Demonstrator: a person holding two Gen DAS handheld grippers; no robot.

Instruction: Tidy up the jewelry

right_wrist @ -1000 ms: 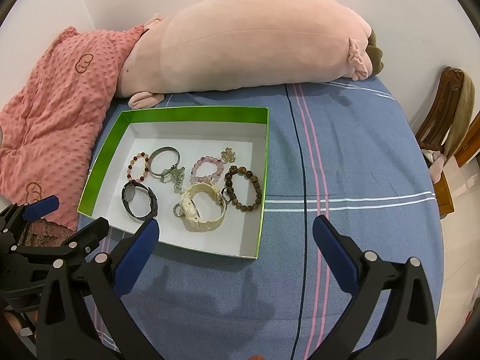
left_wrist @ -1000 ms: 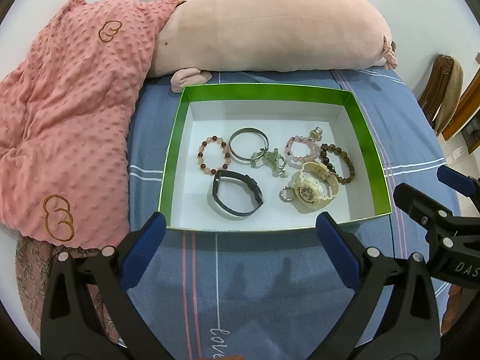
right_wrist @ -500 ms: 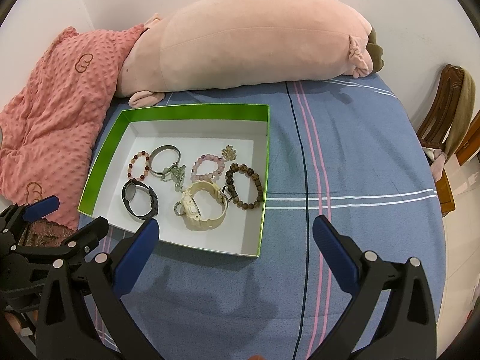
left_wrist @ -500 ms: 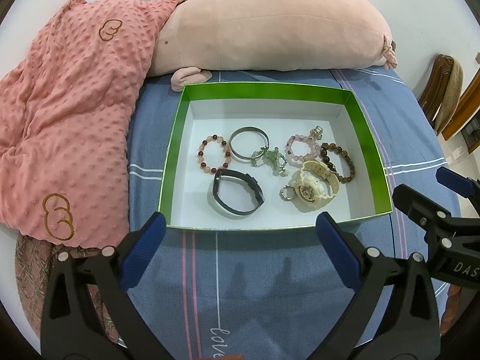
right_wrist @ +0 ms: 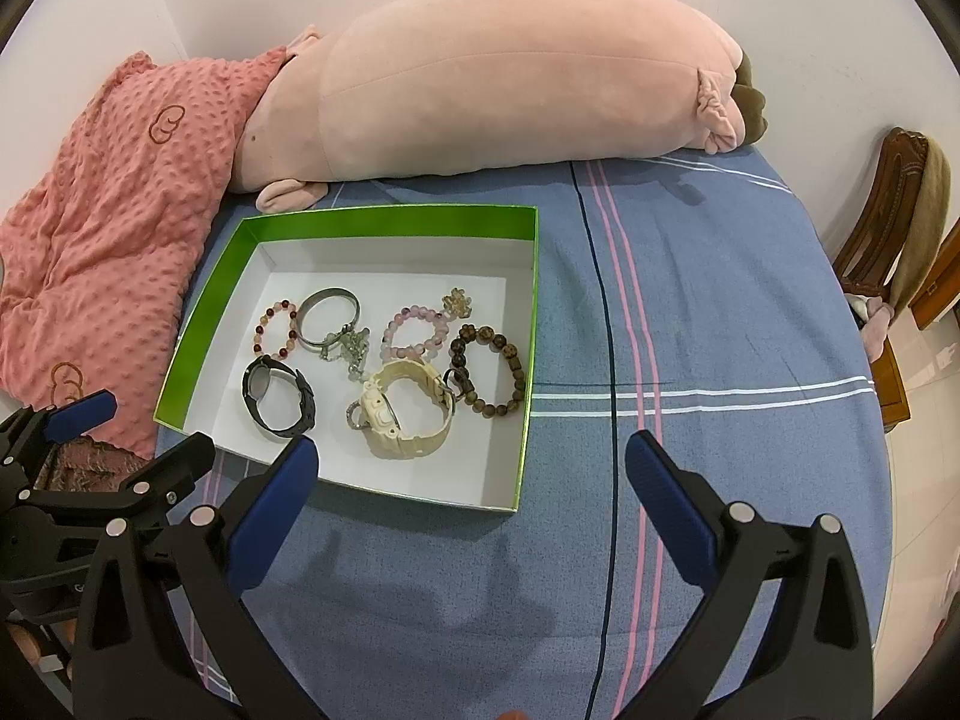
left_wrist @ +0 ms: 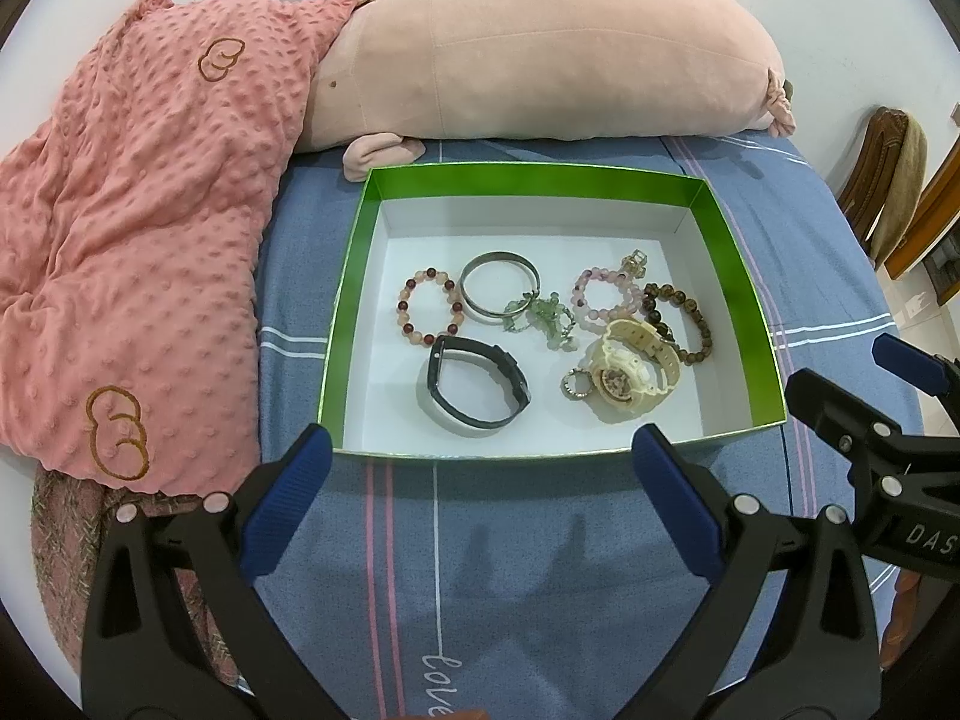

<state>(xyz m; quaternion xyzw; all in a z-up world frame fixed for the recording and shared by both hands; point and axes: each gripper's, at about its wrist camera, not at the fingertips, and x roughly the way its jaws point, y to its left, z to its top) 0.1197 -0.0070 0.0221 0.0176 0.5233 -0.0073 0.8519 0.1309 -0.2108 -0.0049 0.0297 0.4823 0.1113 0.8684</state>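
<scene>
Left claw (left_wrist: 477, 456) spread, empty; right claw (right_wrist: 471, 459) spread, empty; green-walled white cardboard box (left_wrist: 738, 276) on blue striped bed sheet (right_wrist: 690, 300) holds black wristband (left_wrist: 477, 387) at 6 o'clock, cream plastic watch (left_wrist: 630, 360) at 4 o'clock.

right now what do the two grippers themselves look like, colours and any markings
Both match: the left gripper and right gripper have matte black plastic clamp-style arms with triangular cut-outs and silver rivets at the joints. Each finger ends in a blue ribbed pad. The right gripper's body, seen from the left wrist view, carries white letters "DAS", cut off at the edge. No cables or sleeves show.
</scene>
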